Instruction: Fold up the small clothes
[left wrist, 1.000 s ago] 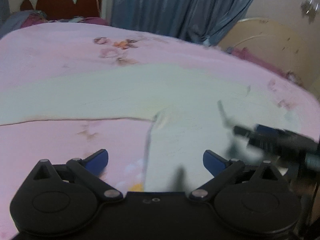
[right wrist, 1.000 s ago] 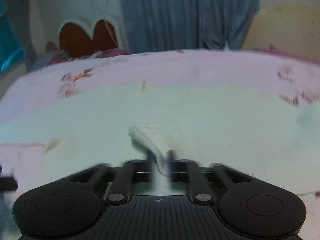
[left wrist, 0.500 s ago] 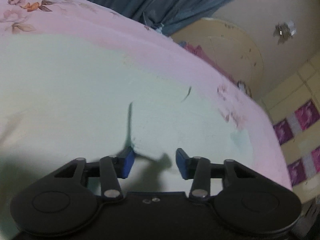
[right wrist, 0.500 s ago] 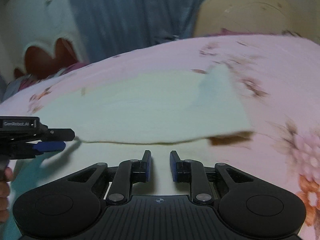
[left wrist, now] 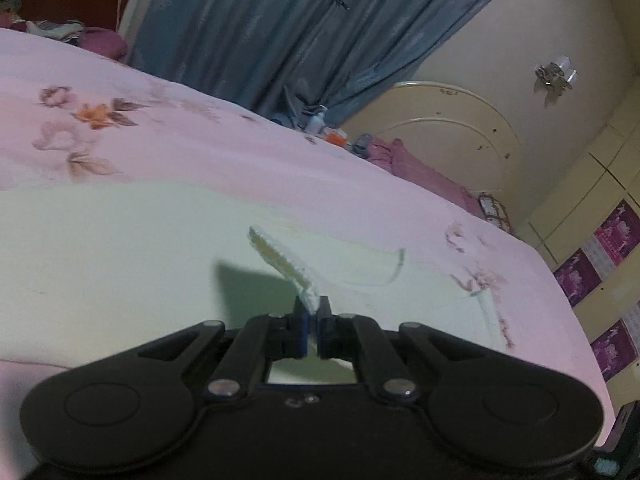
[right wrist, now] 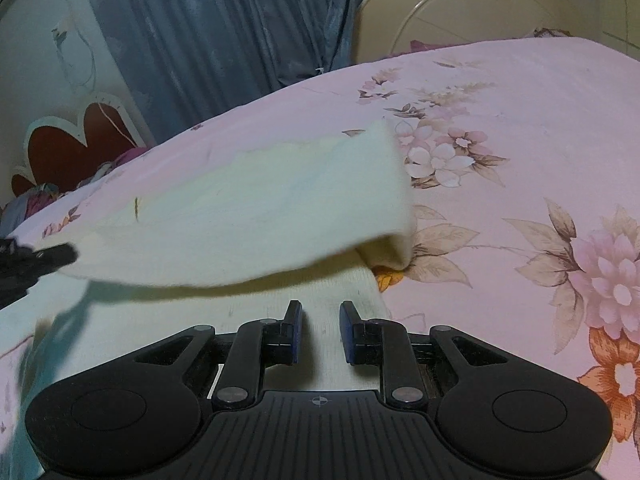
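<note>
left wrist: left gripper (left wrist: pixel 313 312) jaws, earlier apart, now clamped on cream garment (left wrist: pixel 280 256); right gripper (right wrist: pixel 320 320) jaws narrowed, apart.

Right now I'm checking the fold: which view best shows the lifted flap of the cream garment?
The right wrist view: the lifted flap spans the frame, curling over the garment beneath it. The left wrist view shows only a ribbed edge pinched in the left gripper.

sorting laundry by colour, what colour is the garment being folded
Pale cream, almost off-white garment, plain with no print; clearest in the right wrist view.
</note>
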